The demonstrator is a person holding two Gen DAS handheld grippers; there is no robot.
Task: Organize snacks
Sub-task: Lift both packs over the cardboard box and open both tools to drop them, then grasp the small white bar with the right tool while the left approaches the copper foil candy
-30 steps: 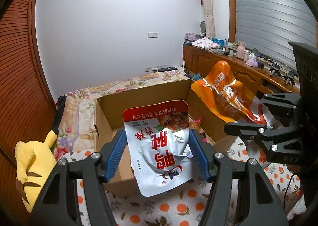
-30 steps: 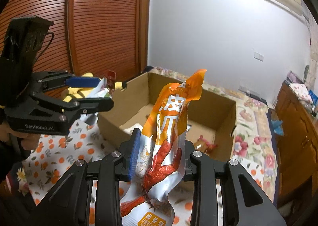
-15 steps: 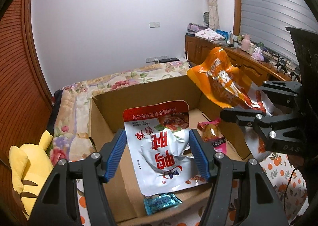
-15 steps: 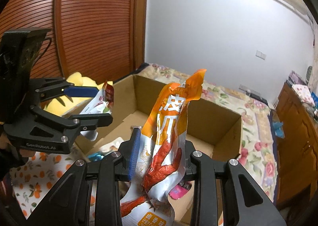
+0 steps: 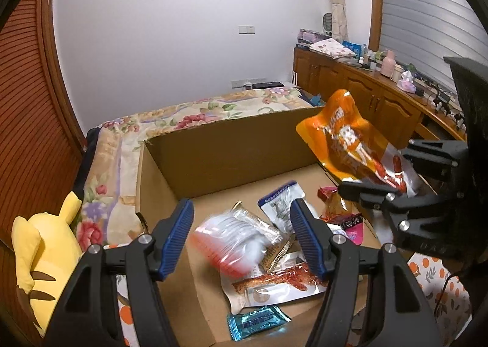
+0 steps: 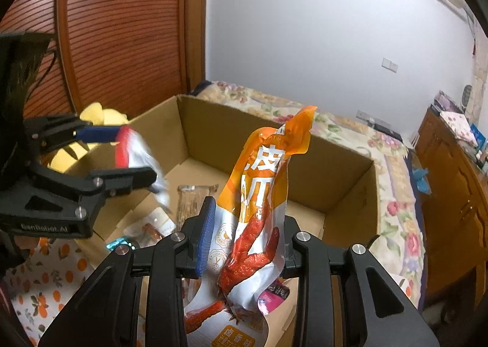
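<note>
An open cardboard box (image 5: pixel 231 145) (image 6: pixel 344 182) sits on the bed and holds several snack packets. My left gripper (image 5: pixel 242 235) (image 6: pixel 122 155) is open above the box. A red-and-white snack pouch (image 5: pixel 241 243) (image 6: pixel 143 161), blurred by motion, is falling between and below its fingers into the box. My right gripper (image 6: pixel 248 243) (image 5: pixel 393 170) is shut on an orange chicken-feet snack bag (image 6: pixel 262 200) (image 5: pixel 350 145) and holds it upright over the box's right side.
Inside the box lie a blue packet (image 5: pixel 257 321), a white-and-red packet (image 5: pixel 274 283), a grey-white pouch (image 5: pixel 280 200) and a pink packet (image 5: pixel 353 229). A yellow plush toy (image 5: pixel 42 252) lies left of the box. Wooden cabinets (image 5: pixel 366 97) line the right wall.
My left gripper has opened and let go of the red-and-white pouch, which now drops into the box. Both grippers have moved forward over the box. The right gripper still holds the orange bag.
</note>
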